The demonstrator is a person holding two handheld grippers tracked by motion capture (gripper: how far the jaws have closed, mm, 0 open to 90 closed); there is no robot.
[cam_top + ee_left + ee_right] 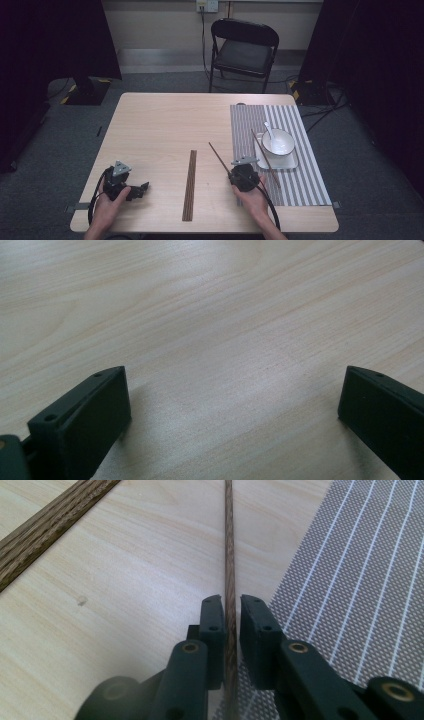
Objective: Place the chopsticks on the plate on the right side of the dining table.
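My right gripper is shut on a brown wooden chopstick, which points away up-left over the bare table beside the striped placemat. A second chopstick rests slanted across the white square plate, leaning by the white bowl that holds a white spoon. My left gripper lies near the table's front left, jaws wide apart over bare wood, nothing between them.
A long dark wooden strip lies lengthwise on the table's middle front. A black folding chair stands beyond the far edge of the table. Dark curtains hang at both sides.
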